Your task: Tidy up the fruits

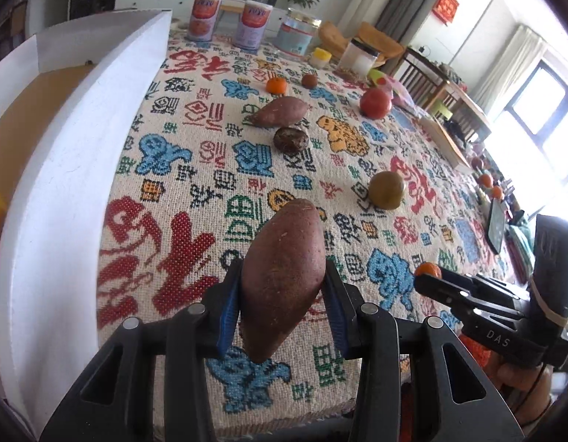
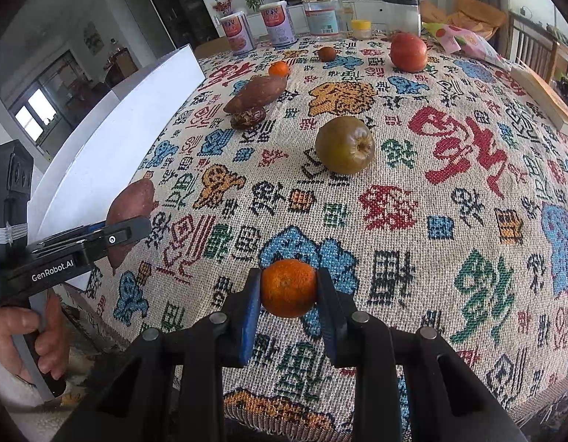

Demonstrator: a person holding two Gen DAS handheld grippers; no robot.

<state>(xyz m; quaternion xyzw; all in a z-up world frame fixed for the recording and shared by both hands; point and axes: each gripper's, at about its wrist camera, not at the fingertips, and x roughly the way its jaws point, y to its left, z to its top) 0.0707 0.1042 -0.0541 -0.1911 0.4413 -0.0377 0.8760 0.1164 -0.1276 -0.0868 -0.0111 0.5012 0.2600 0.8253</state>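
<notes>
Sunlit window point(image 1: 538, 107), white cabinet point(image 1: 155, 0)

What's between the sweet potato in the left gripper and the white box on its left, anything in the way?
Nothing visible. The left gripper holds the sweet potato above the patterned cloth, and the stretch of cloth between it and the white box shows no objects. The other produce lies farther off or to the right.

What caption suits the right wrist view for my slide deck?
Right gripper holds a tangerine above the patterned tablecloth.
</notes>
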